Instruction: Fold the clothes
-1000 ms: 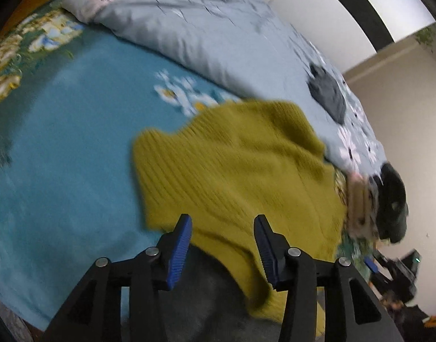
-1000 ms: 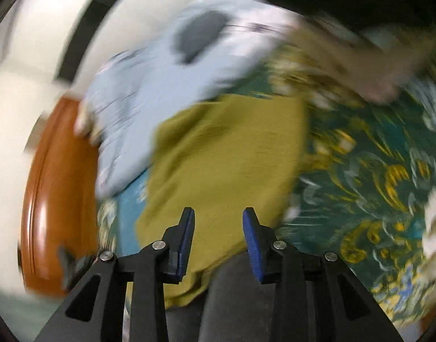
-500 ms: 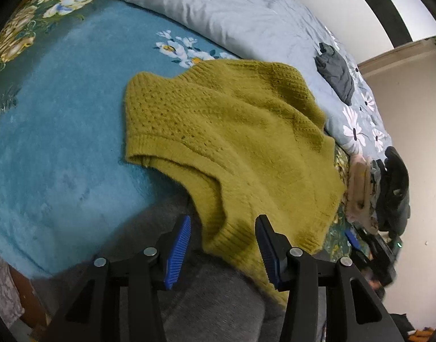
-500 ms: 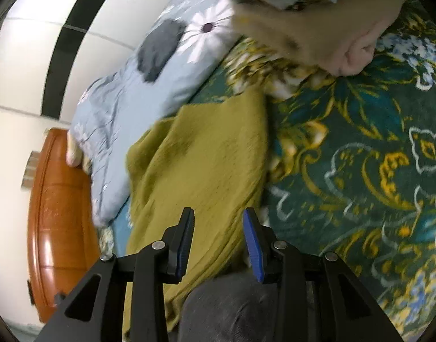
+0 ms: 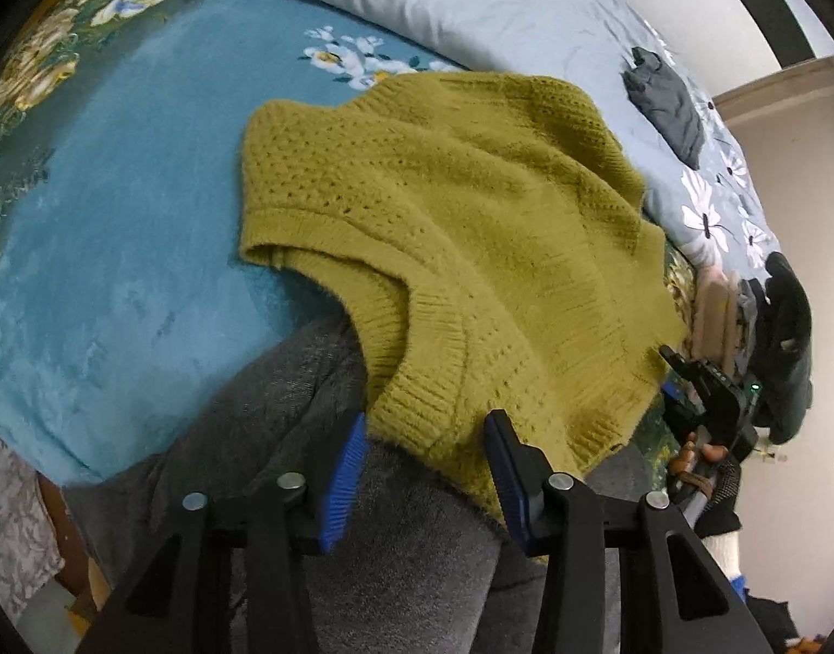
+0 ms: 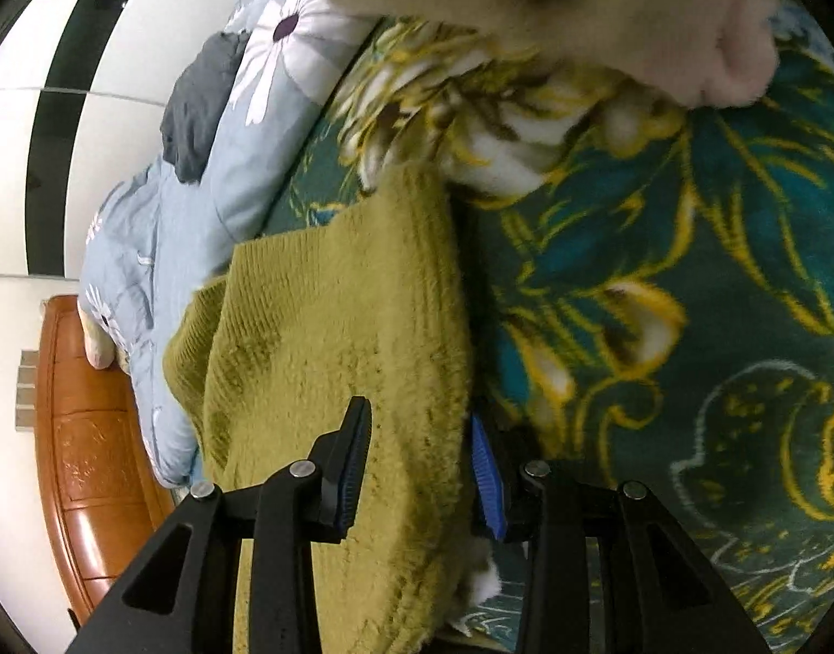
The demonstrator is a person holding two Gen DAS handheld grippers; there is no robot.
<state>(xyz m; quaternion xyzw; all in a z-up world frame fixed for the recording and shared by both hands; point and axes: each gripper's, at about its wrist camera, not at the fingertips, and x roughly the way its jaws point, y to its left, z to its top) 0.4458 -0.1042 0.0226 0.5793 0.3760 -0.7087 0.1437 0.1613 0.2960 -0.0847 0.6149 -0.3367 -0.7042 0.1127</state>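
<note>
Sweater point(image 5: 460, 229) sits directly ahead of both tongs, spread on the bed's blanket point(image 5: 117, 207), near hem draped over a grey-clad knee point(image 5: 308, 490) right under the left tongs point(image 5: 425, 468). Long axis, left view: from the ribbed hem at the tongs away toward the grey duvet point(image 5: 471, 5).

Left tongs: jaws have just been closing. Ribbed hem corner lies between the blue pads, but they stand apart from the knit, so not gripping yet. Released, I'd call it.

Right tongs point(image 6: 419, 468): jaws have just been closing a little too. The sweater's side edge point(image 6: 362, 327) runs up between the pads. The far pad looks to be touching the edge; the near pad shows a gap. Can't tell if it's actually pinched.

Both tongs are at the near hem, one per corner, left on the sleeve-opening side. Next move likely turns on both clamping that hem and carrying it away along the long axis toward the duvet.

Other clothes are piled off beyond the right tongs point(image 6: 580, 0).

Brands, labels, writing: none readable.
</note>
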